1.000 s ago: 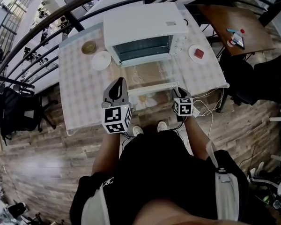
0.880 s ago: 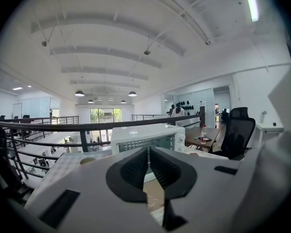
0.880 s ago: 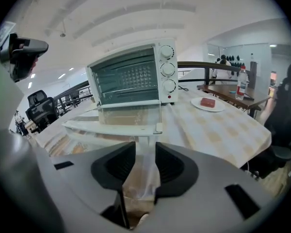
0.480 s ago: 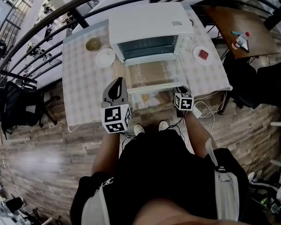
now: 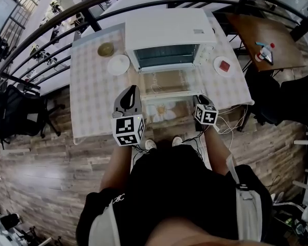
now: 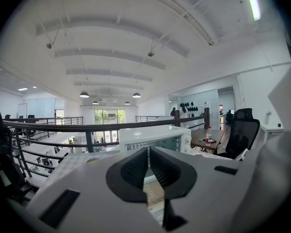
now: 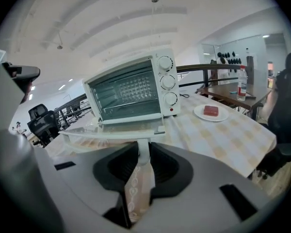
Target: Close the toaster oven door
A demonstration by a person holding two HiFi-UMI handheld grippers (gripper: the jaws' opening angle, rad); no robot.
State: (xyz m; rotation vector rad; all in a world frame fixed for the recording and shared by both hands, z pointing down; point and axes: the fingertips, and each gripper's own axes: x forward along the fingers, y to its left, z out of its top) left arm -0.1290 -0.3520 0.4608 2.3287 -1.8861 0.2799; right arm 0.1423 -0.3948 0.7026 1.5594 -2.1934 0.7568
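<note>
On the checked table, a bowl and an empty plate sit left of the toaster oven. The left gripper hangs clenched and empty, as before. The door lies open, and the right gripper is closing on the right end of its handle.

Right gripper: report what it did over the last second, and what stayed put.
The right gripper, jaws wide a second ago, is closing them on the door handle between them. The toaster oven door stays down flat; the left gripper stays shut and empty.
</note>
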